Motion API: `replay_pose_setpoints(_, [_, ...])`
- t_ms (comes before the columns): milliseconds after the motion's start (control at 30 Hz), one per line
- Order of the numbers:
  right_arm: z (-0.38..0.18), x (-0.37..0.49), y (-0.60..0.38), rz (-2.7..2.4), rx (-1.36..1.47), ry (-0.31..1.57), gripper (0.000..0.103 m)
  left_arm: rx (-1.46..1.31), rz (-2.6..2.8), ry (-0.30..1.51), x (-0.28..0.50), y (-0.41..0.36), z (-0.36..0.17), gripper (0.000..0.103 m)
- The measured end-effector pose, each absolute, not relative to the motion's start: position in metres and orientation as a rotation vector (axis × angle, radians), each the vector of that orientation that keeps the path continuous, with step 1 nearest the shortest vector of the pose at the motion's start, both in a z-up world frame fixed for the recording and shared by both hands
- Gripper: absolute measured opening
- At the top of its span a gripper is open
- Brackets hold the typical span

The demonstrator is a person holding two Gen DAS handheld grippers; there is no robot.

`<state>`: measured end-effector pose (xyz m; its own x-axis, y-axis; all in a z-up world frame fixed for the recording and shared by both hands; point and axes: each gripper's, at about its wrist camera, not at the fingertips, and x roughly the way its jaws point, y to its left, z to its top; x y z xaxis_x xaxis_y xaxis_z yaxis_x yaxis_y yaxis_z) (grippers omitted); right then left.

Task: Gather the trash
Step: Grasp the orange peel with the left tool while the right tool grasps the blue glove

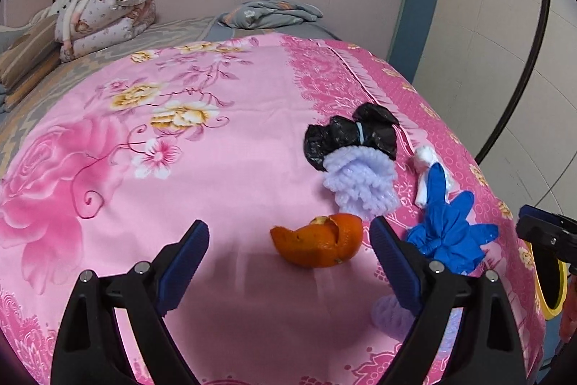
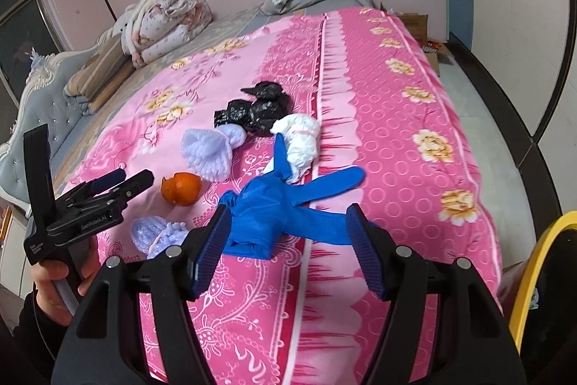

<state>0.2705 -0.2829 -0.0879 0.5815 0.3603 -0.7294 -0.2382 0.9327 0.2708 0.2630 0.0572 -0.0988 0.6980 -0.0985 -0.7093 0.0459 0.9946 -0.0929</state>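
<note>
My left gripper [image 1: 288, 237] is wide open, low over the bed [image 1: 216, 150], orange peel [image 1: 319, 240] lying between its tips, untouched. My right gripper [image 2: 288, 226] is wide open too, blue glove [image 2: 274, 215] on the bed between its fingers. Small purple foam bit [image 2: 155, 233] near the left gripper. Further out: bigger purple foam [image 1: 360, 183], white wad [image 2: 299, 139], then black bag [image 1: 346, 136]. Folded quilt [image 1: 104, 13] by the wall.

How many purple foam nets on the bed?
2. One foam net lies beside the black bag, past the orange peel. The other foam net sits near the bed's front edge, close to the left gripper. More could be hidden.
</note>
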Motion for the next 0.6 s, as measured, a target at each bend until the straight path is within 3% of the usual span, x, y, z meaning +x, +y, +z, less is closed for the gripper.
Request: replay_pose_setpoints(600, [-0.131, 0.301, -0.249, 0.383, 0.104, 0.977, 0.063, -0.095, -0.18, 0.861, 0.284, 0.046, -0.128, 0.085])
